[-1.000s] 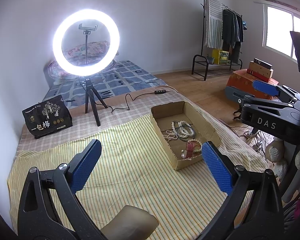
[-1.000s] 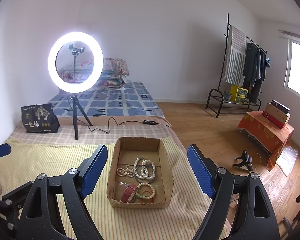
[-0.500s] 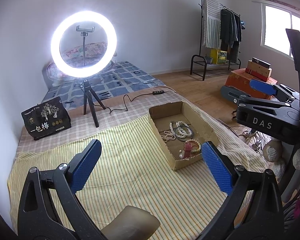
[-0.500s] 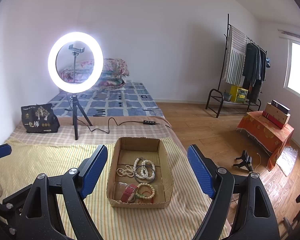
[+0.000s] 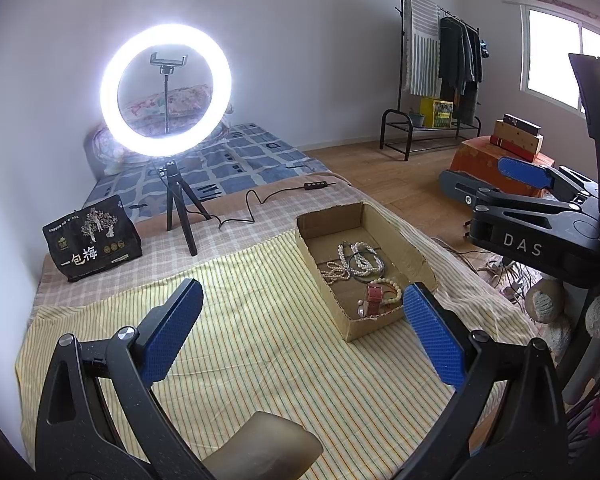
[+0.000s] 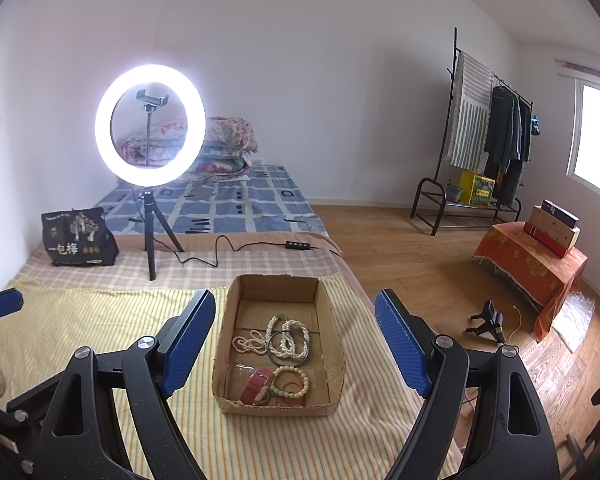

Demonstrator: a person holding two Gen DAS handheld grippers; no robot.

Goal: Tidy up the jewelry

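Left gripper (image 5: 302, 332): jaws wide, nothing between them, over the striped cloth (image 5: 260, 344).
Right gripper (image 6: 294, 338): jaws wide, empty.
Box (image 6: 332, 334): on the cloth, just beyond and between the right jaws; beyond the left gripper's right jaw.
Jewelry: watch (image 6: 257, 386), bead bracelet (image 6: 292, 380), bangle (image 6: 288, 348), pearls (image 6: 252, 340), all in the box.
Ring light (image 6: 150, 126): far behind, lit.

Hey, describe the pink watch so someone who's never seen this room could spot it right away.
On the yellow striped cloth sits an open cardboard box of jewelry. The watch lies in its near left corner, beside a pale bead bracelet: the only pink strap among pearls and beads.
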